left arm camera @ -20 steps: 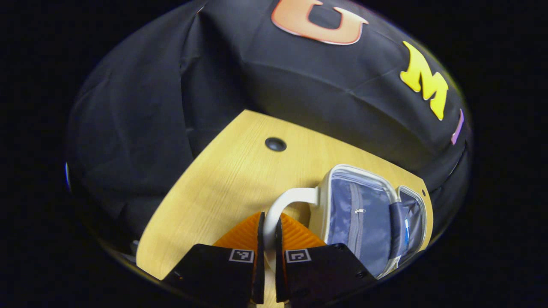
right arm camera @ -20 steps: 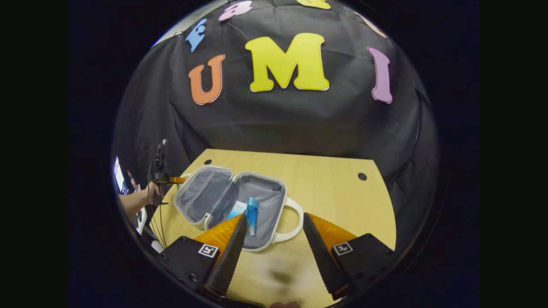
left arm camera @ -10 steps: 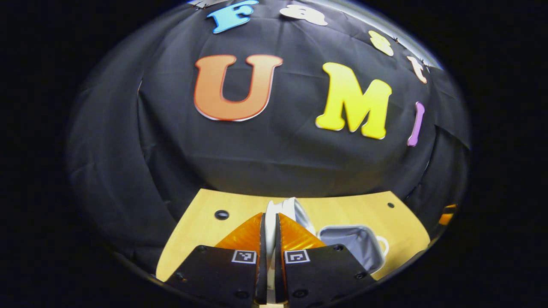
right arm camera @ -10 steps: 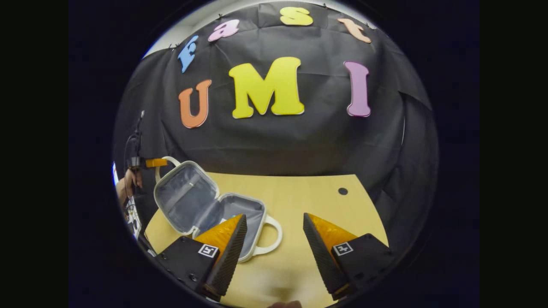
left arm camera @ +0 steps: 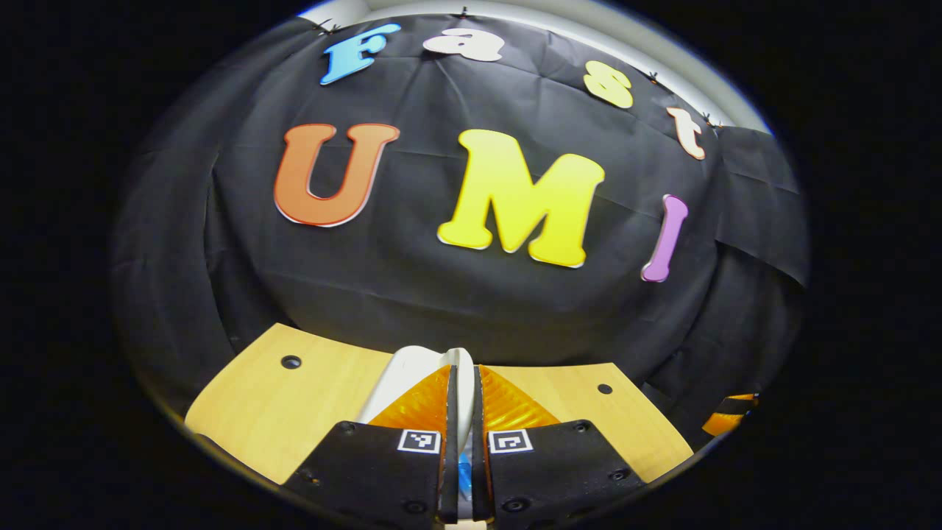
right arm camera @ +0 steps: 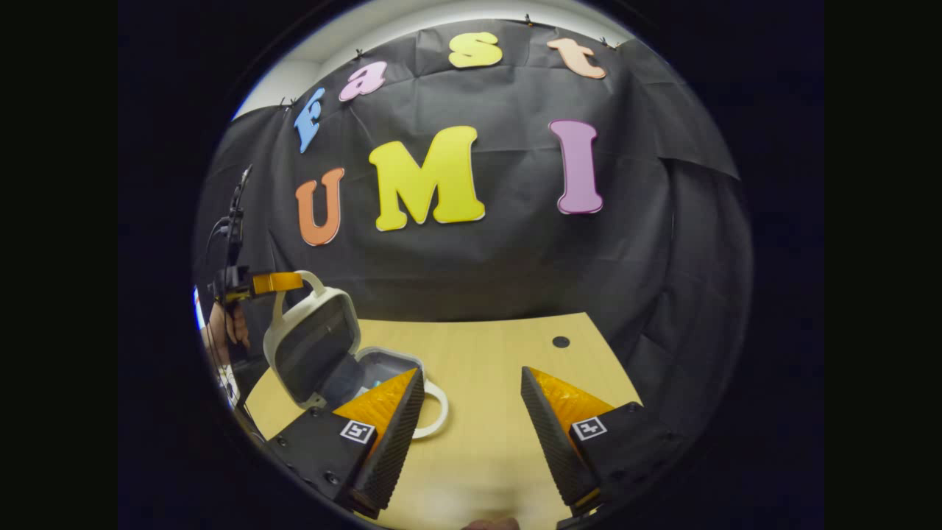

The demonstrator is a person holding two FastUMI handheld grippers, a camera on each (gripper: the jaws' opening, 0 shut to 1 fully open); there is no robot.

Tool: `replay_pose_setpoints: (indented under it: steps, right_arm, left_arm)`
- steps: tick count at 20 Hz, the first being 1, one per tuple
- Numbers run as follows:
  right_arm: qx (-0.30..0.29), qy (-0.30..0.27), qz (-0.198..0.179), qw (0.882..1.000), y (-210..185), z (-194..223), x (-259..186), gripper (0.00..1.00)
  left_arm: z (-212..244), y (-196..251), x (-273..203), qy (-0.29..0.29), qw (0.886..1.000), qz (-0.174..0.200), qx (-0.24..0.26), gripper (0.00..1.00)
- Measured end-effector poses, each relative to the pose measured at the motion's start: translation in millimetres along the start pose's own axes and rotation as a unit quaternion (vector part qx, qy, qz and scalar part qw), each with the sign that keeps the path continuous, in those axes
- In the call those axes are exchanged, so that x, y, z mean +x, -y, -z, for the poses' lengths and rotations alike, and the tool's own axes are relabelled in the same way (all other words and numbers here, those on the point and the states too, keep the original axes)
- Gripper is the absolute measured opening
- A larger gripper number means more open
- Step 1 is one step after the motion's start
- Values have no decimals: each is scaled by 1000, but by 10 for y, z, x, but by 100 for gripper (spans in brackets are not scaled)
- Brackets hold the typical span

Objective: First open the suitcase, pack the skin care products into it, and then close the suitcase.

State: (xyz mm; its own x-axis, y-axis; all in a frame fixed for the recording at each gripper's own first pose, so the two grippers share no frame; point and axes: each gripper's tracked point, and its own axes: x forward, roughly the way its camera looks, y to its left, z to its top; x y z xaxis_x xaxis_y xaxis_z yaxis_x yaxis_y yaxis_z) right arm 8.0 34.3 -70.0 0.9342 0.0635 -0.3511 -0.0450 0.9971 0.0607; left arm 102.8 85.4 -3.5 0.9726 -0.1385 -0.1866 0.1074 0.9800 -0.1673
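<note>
My left tool (left arm camera: pixel 462 412) is clamped on the white handle (left arm camera: pixel 462 368) of the suitcase lid, both orange fingers (left arm camera: pixel 421 403) pressed flat against it with only the thin white strip showing between them. In the right gripper view I see that same tool (right arm camera: pixel 274 282) off to the left, held by a hand (right arm camera: pixel 221 327), gripping the handle (right arm camera: pixel 315 280) at the top of the lid (right arm camera: pixel 313 353). The lid stands raised on its hinge, tilted over the lower half, its grey lining facing the base. The suitcase (right arm camera: pixel 346 368) sits on the wooden table (right arm camera: pixel 493 383) toward its left edge, long axis running left to right from the lid across to the second handle (right arm camera: pixel 434 408), which lies flat on the table pointing right toward my right tool. A sliver of a blue skin care product (right arm camera: pixel 374 383) shows inside the base, just above my right tool's left finger; I cannot tell how it lies. My right tool (right arm camera: pixel 471 419) hangs wide open just right of the suitcase, gripping nothing, its left finger (right arm camera: pixel 394 427) overlapping the base in view.
</note>
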Motion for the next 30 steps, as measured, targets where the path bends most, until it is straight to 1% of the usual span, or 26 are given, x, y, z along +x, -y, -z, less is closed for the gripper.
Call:
replay_pose_setpoints:
  steps: [1, 2, 4, 7, 9, 10, 12, 15, 18, 21, 23, 24, 25, 26, 27, 28, 30]
  right_arm:
    - [-7, 1, 9, 1000, 126, -17, -35, 76]
    - [-9, 1, 14, 1000, 239, -10, -83, 78]
    - [0, 0, 22, 1000, 442, -18, -169, 78]
    - [3, 2, 43, 999, 753, -5, -275, 78]
    - [-2, -9, 57, 998, 943, 66, -329, 78]
    - [-3, -14, 63, 998, 1035, 100, -354, 76]
    - [3, -20, 70, 997, 1178, 119, -389, 78]
    - [-1, -28, 76, 997, 1311, 138, -407, 78]
    - [3, -35, 74, 997, 1346, 169, -416, 78]
    - [2, -35, 68, 997, 1302, 179, -427, 78]
    - [-3, -35, 61, 998, 1262, 173, -417, 78]
    - [-8, -33, 59, 998, 1247, 159, -412, 78]
    - [-13, -29, 56, 998, 1221, 127, -411, 78]
    - [-14, -25, 53, 998, 1190, 95, -404, 78]
    - [-15, -22, 49, 998, 1148, 64, -388, 78]
    - [-17, -19, 43, 999, 1094, 48, -370, 78]
    - [-23, -7, 29, 999, 961, -59, -310, 78]
  left_arm:
    - [80, 177, 40, -5, 1000, 6, 0, 10]
    - [187, 343, 86, -13, 1000, 14, -2, 10]
    - [450, 677, 178, -34, 999, 33, -3, 10]
    - [864, 1047, 346, -66, 996, 57, 14, 10]
    - [1175, 1181, 440, -88, 994, 64, 27, 10]
    - [1319, 1232, 494, -97, 992, 64, 37, 10]
    - [1618, 1329, 597, -117, 989, 68, 57, 10]
    - [2015, 1403, 657, -152, 984, 64, 64, 10]
    - [2236, 1450, 732, -174, 981, 53, 72, 10]
    - [2384, 1502, 776, -183, 978, 41, 87, 11]
    - [2512, 1561, 765, -202, 975, 49, 79, 17]
    - [2546, 1553, 759, -212, 974, 48, 69, 22]
    - [2587, 1544, 716, -226, 971, 45, 63, 24]
    - [2553, 1570, 687, -226, 971, 46, 61, 35]
    - [2431, 1607, 682, -211, 974, 49, 60, 41]
    - [2283, 1636, 660, -193, 978, 45, 63, 63]
    - [1899, 1652, 563, -149, 985, 41, 71, 89]
